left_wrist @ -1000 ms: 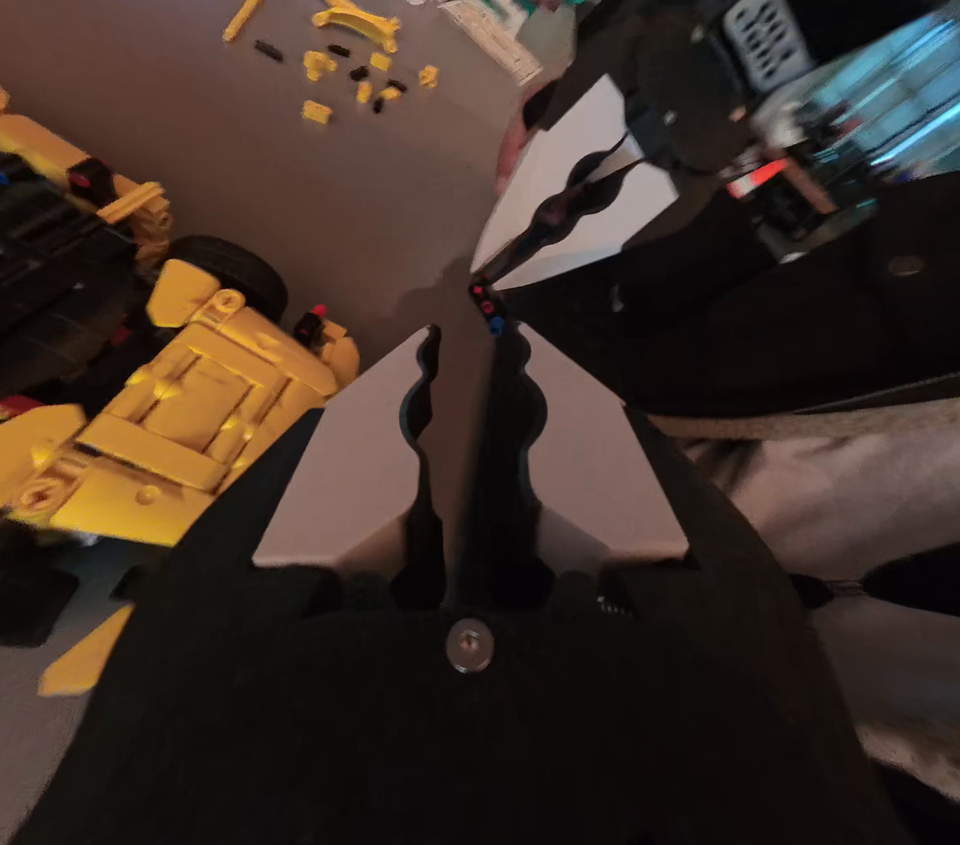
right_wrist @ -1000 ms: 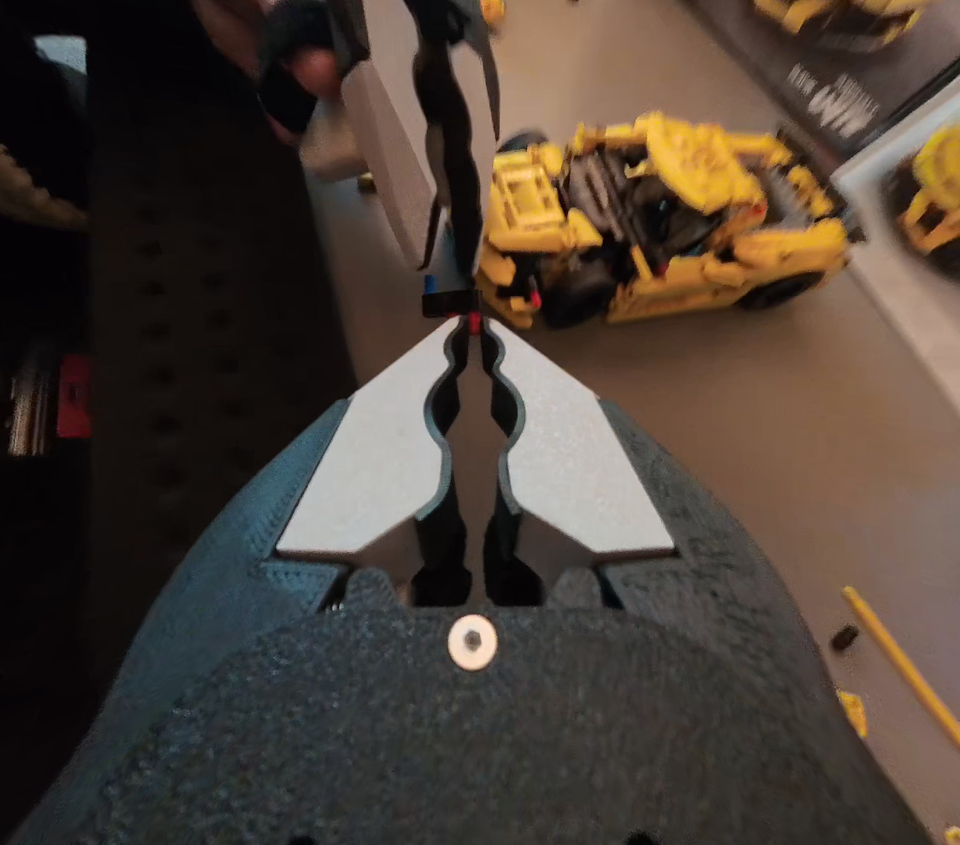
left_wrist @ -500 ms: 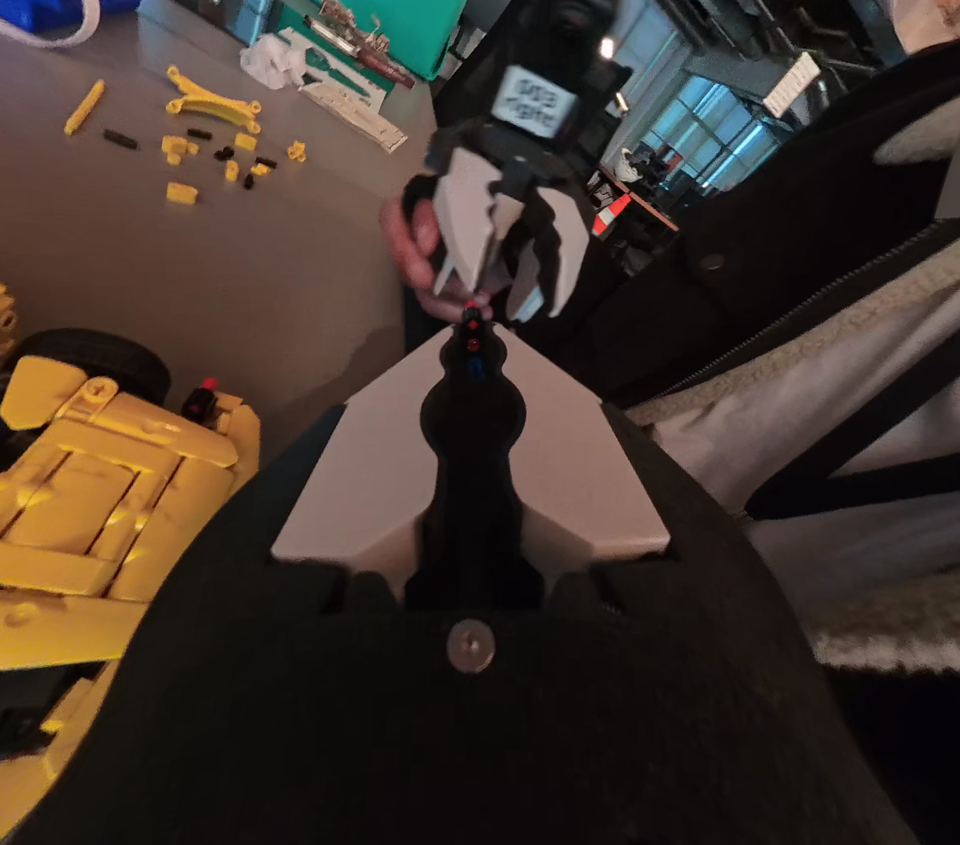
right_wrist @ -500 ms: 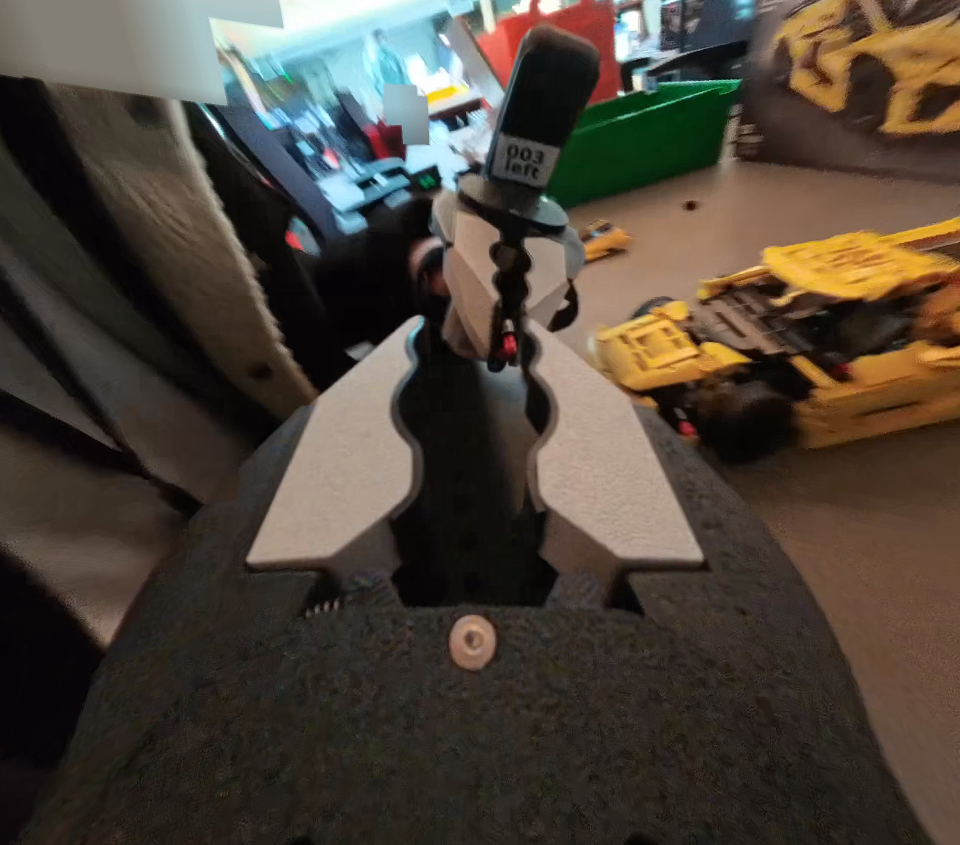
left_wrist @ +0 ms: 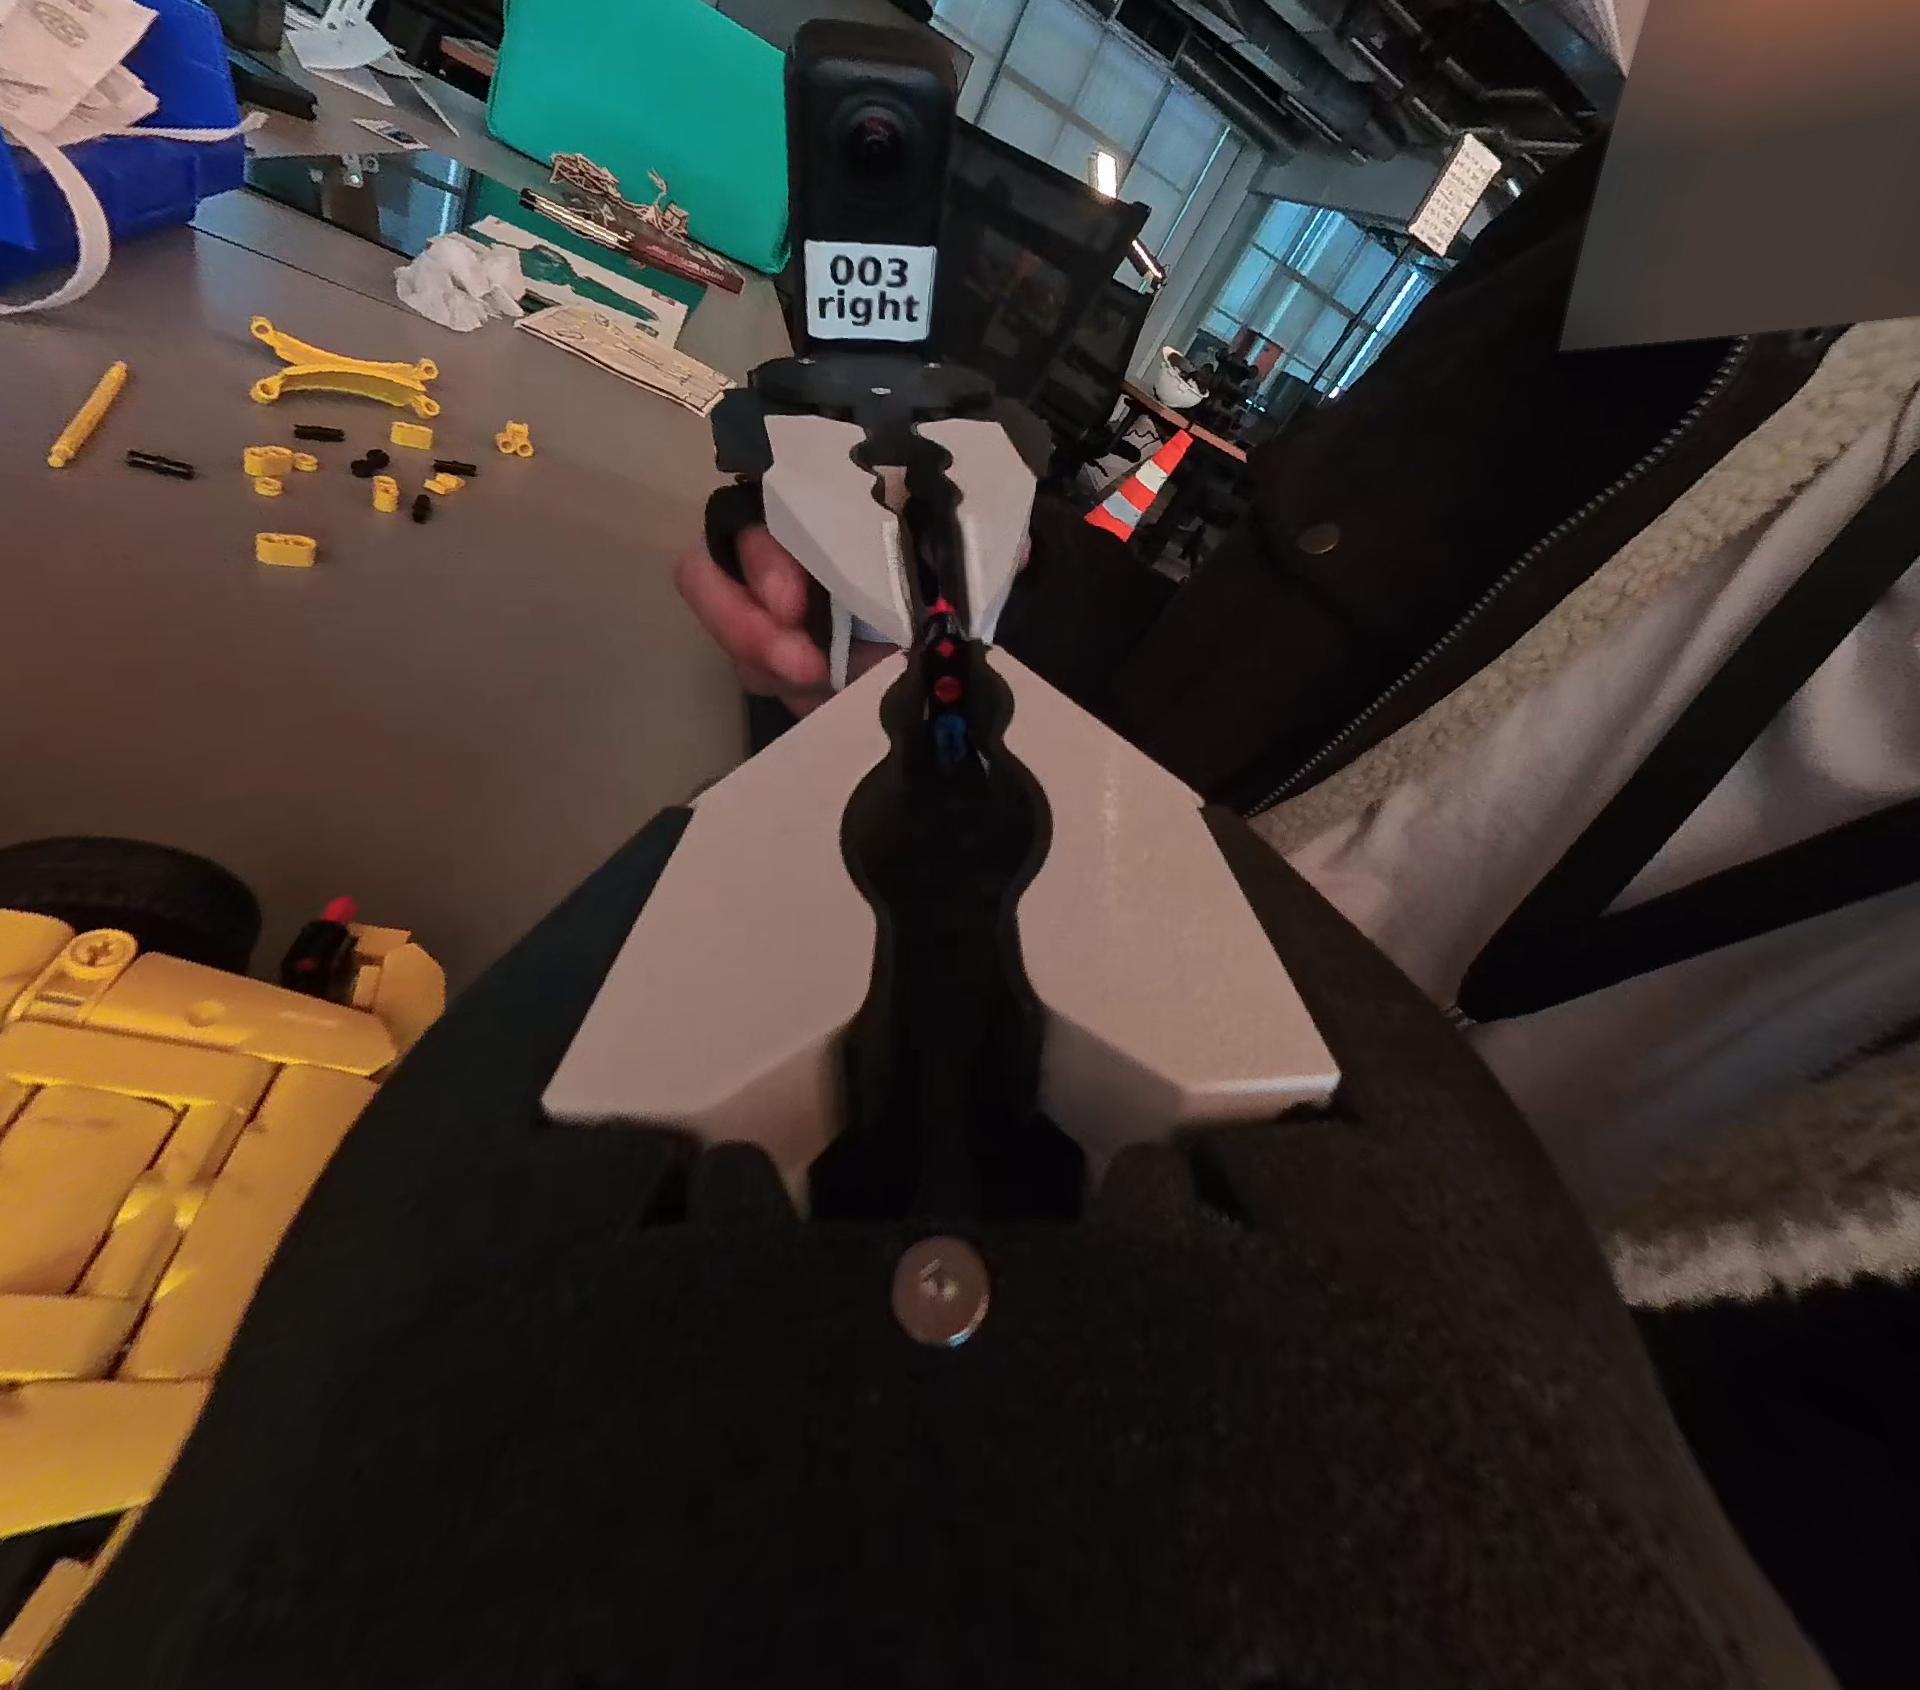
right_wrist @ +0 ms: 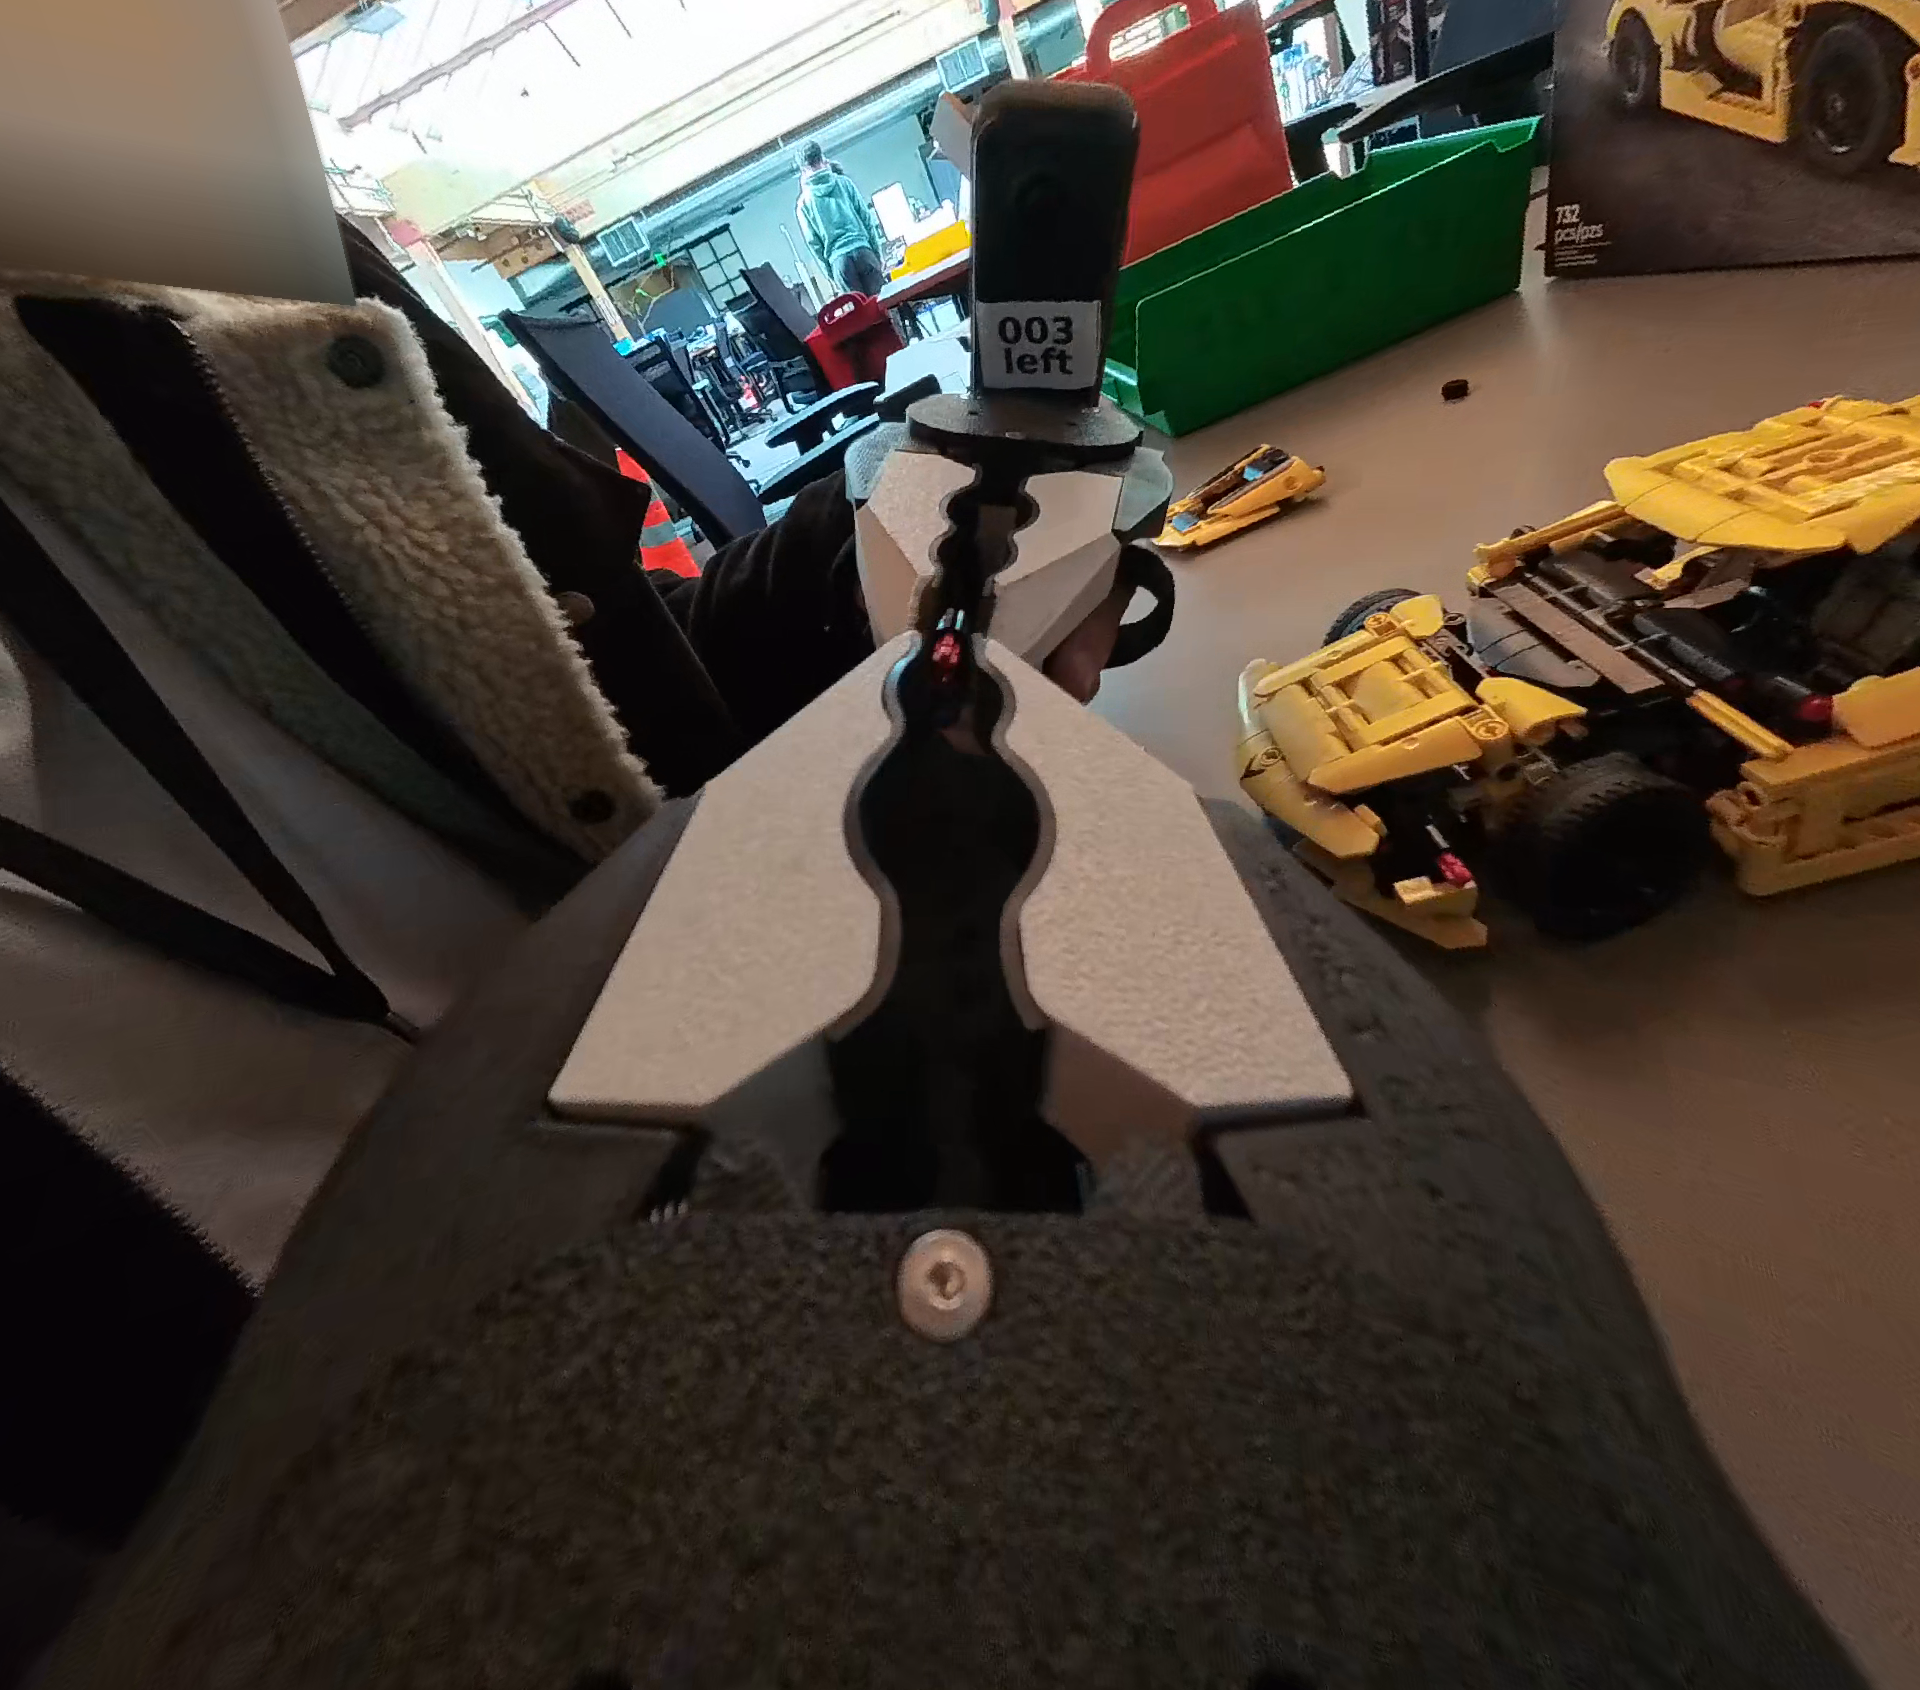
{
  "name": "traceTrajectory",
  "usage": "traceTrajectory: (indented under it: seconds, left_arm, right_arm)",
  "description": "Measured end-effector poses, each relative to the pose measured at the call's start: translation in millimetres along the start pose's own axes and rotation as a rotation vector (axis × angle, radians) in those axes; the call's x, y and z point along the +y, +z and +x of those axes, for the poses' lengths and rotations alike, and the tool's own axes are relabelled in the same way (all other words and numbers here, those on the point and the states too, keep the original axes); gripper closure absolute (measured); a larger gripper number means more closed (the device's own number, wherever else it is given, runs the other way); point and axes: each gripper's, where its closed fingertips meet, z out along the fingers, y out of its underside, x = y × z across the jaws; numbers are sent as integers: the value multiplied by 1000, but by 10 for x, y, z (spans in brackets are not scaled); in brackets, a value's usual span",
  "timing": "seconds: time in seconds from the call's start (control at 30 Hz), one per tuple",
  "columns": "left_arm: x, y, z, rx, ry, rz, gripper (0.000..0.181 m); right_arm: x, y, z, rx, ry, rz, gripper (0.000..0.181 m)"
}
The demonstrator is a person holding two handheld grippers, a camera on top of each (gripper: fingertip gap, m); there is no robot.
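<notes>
While both are meeting tip to tip, the left gripper (left_wrist: 948, 684) and right gripper (right_wrist: 948, 653) are clenching one small black piece (left_wrist: 943, 710) (red and blue pins), yellow car (right_wrist: 1558, 705) at 3 o'clock.

- The left gripper (left_wrist: 940, 684), with grey fingers and black wavy insides, is closed on a small black brick piece with red and blue pins (left_wrist: 943, 690).
- The right gripper (right_wrist: 948, 653) faces it tip to tip and pinches the same piece (right_wrist: 948, 651) in the air.

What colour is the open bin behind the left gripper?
Green bin, clearest in the right wrist view, behind the left gripper.
</notes>
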Motion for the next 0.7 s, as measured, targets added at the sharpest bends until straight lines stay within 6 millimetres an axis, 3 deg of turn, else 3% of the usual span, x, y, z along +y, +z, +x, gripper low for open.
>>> traceTrajectory:
  seconds: [0.2, 0.33, 0.5, 0.7]
  left_arm:
    - [-8, -3, -27, -30, 26, 2, 175]
    - [-31, 12, -68, -120, 141, -1, 174]
    - [-24, 10, -79, -127, 132, -1, 174]
    - [-154, 13, -20, -97, 78, 104, 175]
  right_arm:
    - [-1, -3, 26, 15, 6, -2, 177]
    - [-13, -45, 42, 9, 22, -22, 178]
    - [37, -68, 53, 11, 8, -64, 178]
    - [-44, -88, 11, -23, 15, -16, 178]
